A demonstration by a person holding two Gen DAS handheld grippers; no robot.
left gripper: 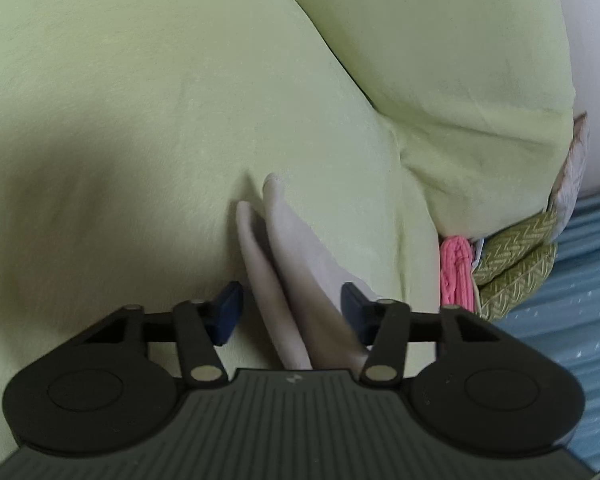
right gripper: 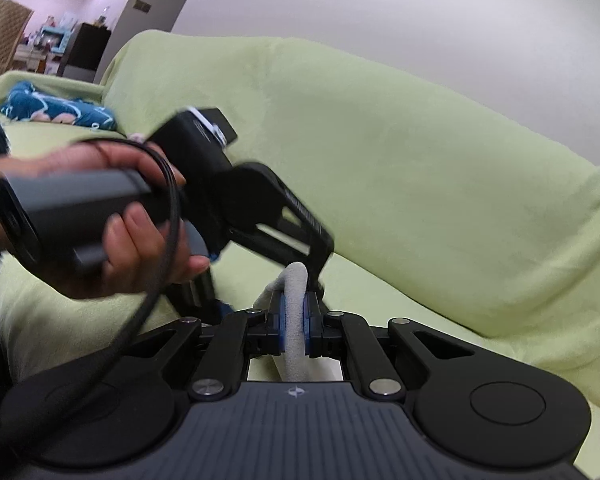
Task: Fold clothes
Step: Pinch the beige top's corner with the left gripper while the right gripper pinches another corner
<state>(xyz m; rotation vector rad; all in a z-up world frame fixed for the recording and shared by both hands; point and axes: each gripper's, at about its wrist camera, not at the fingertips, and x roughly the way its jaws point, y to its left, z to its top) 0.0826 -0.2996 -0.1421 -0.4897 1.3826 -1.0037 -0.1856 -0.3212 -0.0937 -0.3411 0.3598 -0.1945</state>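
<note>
A pale, whitish garment (left gripper: pixel 288 240) lies in a folded ridge on the light green sofa cover (left gripper: pixel 140 120). In the left wrist view my left gripper (left gripper: pixel 292 312) is open, its blue-padded fingers standing wide on either side of the garment's ridge without pinching it. In the right wrist view my right gripper (right gripper: pixel 296 320) is shut on a thick fold of the same pale garment (right gripper: pixel 297 280). Just ahead of it a person's hand (right gripper: pixel 140 240) holds the left gripper (right gripper: pixel 266 292), which points down at the seat.
A pink cloth (left gripper: pixel 456 272) and a green woven item (left gripper: pixel 516 264) are tucked at the sofa's right edge, beside a blue ribbed surface (left gripper: pixel 580 320). A blue patterned garment (right gripper: pixel 56 110) lies far left on the seat. The sofa back (right gripper: pixel 380 152) rises behind.
</note>
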